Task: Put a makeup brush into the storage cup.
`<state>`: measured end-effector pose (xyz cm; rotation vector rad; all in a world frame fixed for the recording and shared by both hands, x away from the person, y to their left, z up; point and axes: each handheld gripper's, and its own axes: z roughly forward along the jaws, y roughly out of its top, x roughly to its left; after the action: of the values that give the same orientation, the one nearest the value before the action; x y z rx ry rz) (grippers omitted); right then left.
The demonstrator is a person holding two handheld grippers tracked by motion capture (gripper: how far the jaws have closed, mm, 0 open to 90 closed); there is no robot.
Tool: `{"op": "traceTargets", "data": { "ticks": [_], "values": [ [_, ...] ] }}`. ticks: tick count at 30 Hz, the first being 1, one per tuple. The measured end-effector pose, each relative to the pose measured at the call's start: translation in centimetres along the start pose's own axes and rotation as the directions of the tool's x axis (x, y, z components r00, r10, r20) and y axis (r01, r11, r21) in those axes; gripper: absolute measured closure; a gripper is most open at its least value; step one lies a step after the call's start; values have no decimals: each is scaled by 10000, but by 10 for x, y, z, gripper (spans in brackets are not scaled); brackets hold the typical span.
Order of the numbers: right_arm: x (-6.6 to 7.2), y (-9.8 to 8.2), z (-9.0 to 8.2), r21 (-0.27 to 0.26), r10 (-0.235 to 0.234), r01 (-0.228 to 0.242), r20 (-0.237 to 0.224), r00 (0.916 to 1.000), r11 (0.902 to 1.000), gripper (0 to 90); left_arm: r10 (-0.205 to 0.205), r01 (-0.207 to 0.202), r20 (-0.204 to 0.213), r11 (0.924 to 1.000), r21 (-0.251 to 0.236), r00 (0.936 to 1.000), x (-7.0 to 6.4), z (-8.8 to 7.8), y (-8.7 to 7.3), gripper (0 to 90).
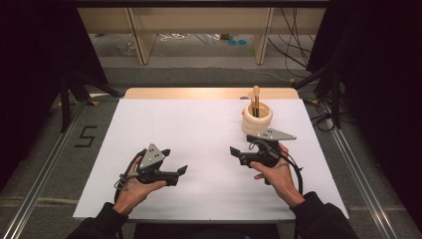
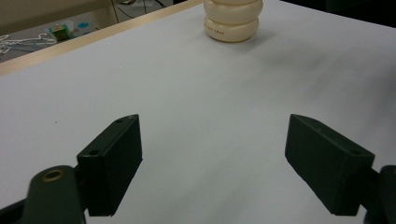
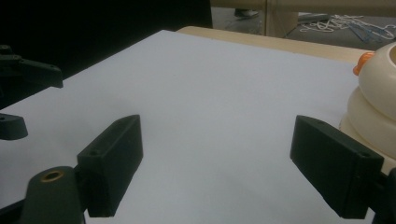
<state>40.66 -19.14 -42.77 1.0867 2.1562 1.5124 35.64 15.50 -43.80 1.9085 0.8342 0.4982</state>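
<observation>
A cream-coloured holder shaped like stacked rounded rings (image 1: 257,120) stands upright on the far right part of the white table top (image 1: 199,129), close to its far edge, where a strip of pale wood (image 1: 209,93) shows beyond the white surface. Several thin wooden-handled brushes (image 1: 255,102) stick up out of the holder's mouth, one with a rounded light tip. In the left gripper view the holder (image 2: 232,21) sits far ahead and slightly to the right, well apart from the jaws; in the right gripper view its ringed wall (image 3: 373,109) rises just beside the right-hand jaw, with a small orange piece (image 3: 363,63) at its rim. The right gripper (image 1: 236,153), held in the person's right hand (image 1: 273,172), hovers just near of the holder and points leftward; its jaws are spread wide with nothing between them. The left gripper (image 1: 174,162), held in the left hand (image 1: 137,191), sits at the near left, well apart from the holder, pointing right toward the other gripper; its jaws are likewise spread and empty. Dark sleeves (image 1: 318,219) enter from the near edge, and the floor to the left bears a taped figure 5 (image 1: 85,136).
</observation>
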Motion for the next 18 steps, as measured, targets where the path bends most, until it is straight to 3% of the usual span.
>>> {"op": "traceTargets", "data": {
  "ticks": [2, 4, 5, 6, 11, 13, 18],
  "values": [
    [0, -2, 0, -98, -230, 230, 32, 9997, 9997, 171, 116, -116, -19, 9999, 10, 9999, 1, 0, 0, 187],
    [2, -3, -2, 169, -90, 91, -30, 10000, 9998, 171, 101, -101, 39, 9999, -9, 9999, 1, 0, 0, 187],
    [2, -4, -2, 19, -226, 225, 60, 9997, 9997, 171, 100, -100, 31, 9999, -14, 9999, 1, 0, 0, 187],
    [3, -5, -2, 82, -52, 53, -139, 9999, 10000, 171, 97, -97, 35, 10000, -6, 9999, 1, 0, 0, 187],
    [6, -7, -5, 162, -12, 14, -112, 9999, 9999, 171, 2, -2, 13, 10000, 20, 10000, 0, 0, 0, 187],
    [5, -8, -5, 56, -197, 197, -9, 9998, 9998, 171, -14, 14, 73, 10000, -16, 10000, 0, 0, 0, 187],
    [6, -11, -5, 129, -36, 39, -222, 9997, 9999, 172, 12, -12, 20, 10000, 21, 10000, 0, 0, 0, 187]
  ]
}}
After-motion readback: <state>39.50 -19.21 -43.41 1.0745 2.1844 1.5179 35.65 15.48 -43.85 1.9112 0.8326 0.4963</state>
